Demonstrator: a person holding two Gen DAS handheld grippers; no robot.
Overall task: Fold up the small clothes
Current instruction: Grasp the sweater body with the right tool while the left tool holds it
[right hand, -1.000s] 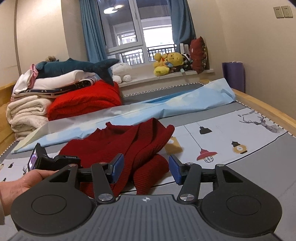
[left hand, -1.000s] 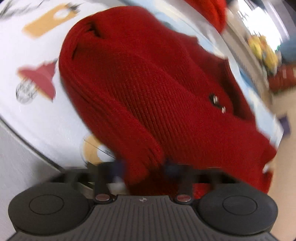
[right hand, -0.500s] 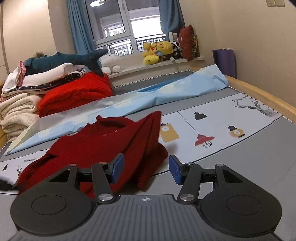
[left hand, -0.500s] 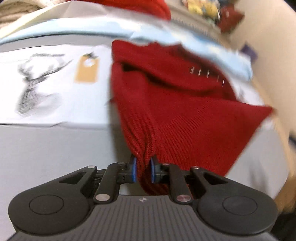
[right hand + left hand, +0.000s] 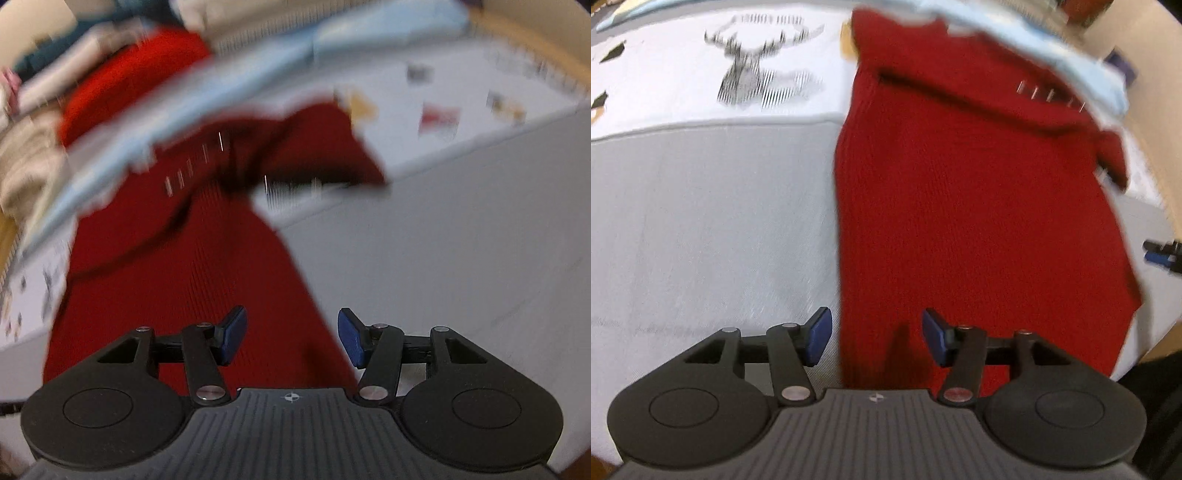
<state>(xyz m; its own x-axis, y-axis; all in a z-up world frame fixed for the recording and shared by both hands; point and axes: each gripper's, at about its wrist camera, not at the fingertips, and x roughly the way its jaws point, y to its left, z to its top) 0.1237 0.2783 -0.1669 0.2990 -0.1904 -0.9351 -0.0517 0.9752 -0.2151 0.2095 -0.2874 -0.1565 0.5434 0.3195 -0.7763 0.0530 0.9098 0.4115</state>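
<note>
1. The red knit sweater (image 5: 979,206) lay spread out flat on the bed (image 5: 701,221), filling the centre and right of the left wrist frame, its hem at the bottom and its neckline toward the top.
2. Half a second before, the left claw (image 5: 875,338) had been pinched tight on the hem with the garment bunched; by this moment its blue pads stood wide apart with nothing between them, only the hem edge lying beneath.
3. The sweater had therefore been pulled straight toward the near edge of the bed and let go.
4. The right claw (image 5: 291,338) was likewise wide open and empty, poised over the sweater's lower right edge at the bottom centre of its frame; a second earlier it had looked level across the room, and had since tipped downward.
5. Both views were motion-blurred, so fine detail was unclear.
6. In my judgement, the flattening was finished and the folding itself not yet begun; a sleeve (image 5: 332,147) at the upper centre looked ready to fold in.
</note>
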